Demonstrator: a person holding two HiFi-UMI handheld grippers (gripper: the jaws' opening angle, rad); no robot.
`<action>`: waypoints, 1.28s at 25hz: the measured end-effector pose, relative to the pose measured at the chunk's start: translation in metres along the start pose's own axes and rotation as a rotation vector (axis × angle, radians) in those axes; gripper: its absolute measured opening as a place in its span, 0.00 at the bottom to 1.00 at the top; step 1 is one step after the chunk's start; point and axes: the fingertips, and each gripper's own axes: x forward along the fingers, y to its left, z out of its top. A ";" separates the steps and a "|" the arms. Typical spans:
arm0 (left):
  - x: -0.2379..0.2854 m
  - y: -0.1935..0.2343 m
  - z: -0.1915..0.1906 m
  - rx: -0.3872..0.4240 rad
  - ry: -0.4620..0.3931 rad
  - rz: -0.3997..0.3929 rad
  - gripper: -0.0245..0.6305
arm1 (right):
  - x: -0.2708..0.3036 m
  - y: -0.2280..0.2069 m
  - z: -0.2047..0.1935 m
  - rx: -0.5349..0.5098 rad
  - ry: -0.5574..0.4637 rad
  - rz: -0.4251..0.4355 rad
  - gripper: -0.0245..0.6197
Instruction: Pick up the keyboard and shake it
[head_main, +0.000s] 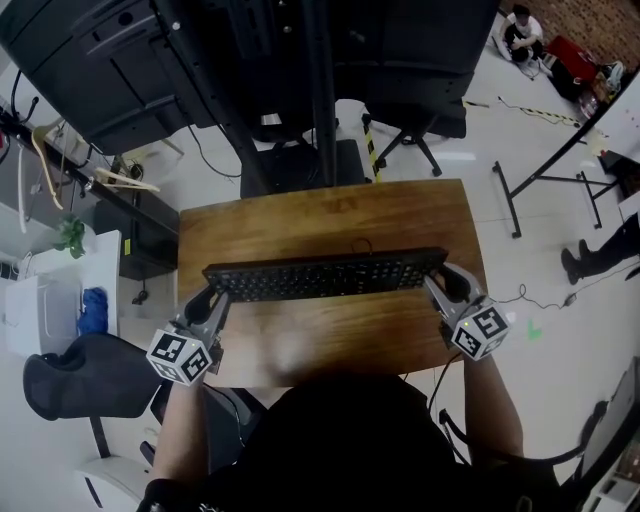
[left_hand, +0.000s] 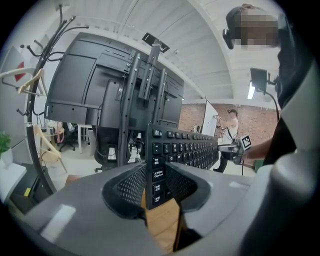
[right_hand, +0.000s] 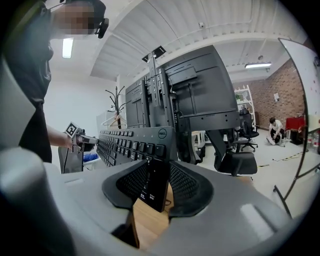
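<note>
I clamp both tongs, left tongs (head_main: 218, 297) and right tongs (head_main: 437, 284), on the keyboard (head_main: 325, 274) ends, lifting it above the counter (head_main: 330, 215) for shaking.

Even ceiling light — fisheye edges, sharp

The keyboard (head_main: 325, 274) is black with white key legends. The tabletop (head_main: 330, 215) is warm brown wood with streaky grain. The left gripper (head_main: 214, 292) and right gripper (head_main: 441, 284) are grey, with black dotted pads (left_hand: 131, 184) and white cubes (head_main: 181, 356) bearing black square markers.
</note>
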 end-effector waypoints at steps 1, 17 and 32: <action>0.001 0.001 -0.004 -0.008 0.011 -0.003 0.20 | 0.001 0.000 -0.004 0.004 0.011 0.002 0.25; 0.027 0.011 -0.088 -0.133 0.196 -0.015 0.20 | 0.014 -0.008 -0.081 0.101 0.193 -0.003 0.25; 0.036 0.010 -0.166 -0.265 0.368 -0.041 0.20 | 0.019 -0.011 -0.156 0.256 0.348 -0.008 0.25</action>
